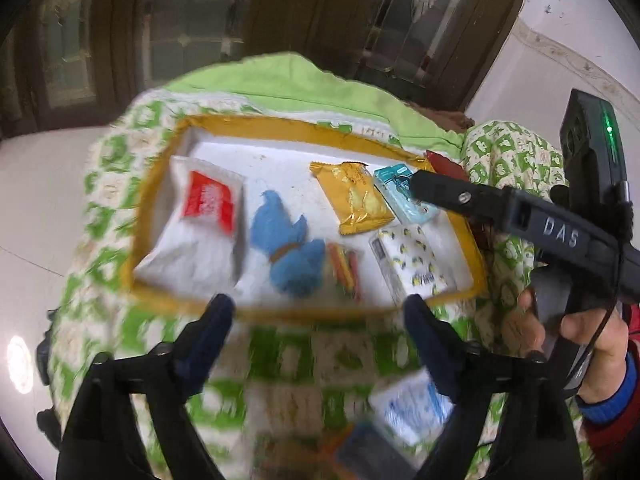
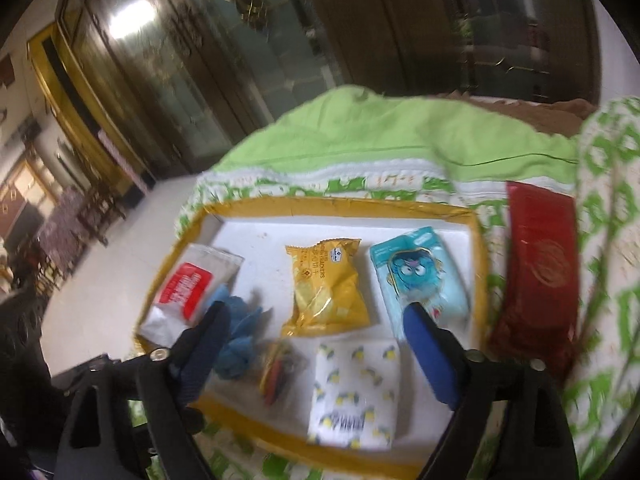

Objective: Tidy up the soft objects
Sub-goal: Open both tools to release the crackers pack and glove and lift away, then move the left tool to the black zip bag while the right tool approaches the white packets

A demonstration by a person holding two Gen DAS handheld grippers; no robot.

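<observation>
A yellow-rimmed white tray (image 1: 280, 125) (image 2: 340, 203) lies on a green-patterned blanket. It holds a white pouch with a red label (image 1: 200, 220) (image 2: 184, 292), a blue plush toy (image 1: 288, 248) (image 2: 240, 336), a yellow snack packet (image 1: 352, 196) (image 2: 324, 284), a light-blue tissue pack with a cartoon face (image 1: 404, 196) (image 2: 416, 276), a lemon-print tissue pack (image 1: 412, 256) (image 2: 356, 392) and a small clear packet of coloured pieces (image 1: 344, 272) (image 2: 280, 368). My left gripper (image 1: 318, 308) hovers open above the tray's near rim, holding nothing. My right gripper (image 2: 316, 316) hovers open over the tray's near half, also holding nothing.
A flat dark-red packet (image 2: 540, 284) lies on the blanket right of the tray. A blue-and-white packet (image 1: 412, 408) and a dark object (image 1: 368, 452) lie on the blanket in front of the tray. A hand (image 1: 592, 336) grips the other tool's handle at the right. Dark cabinets stand behind.
</observation>
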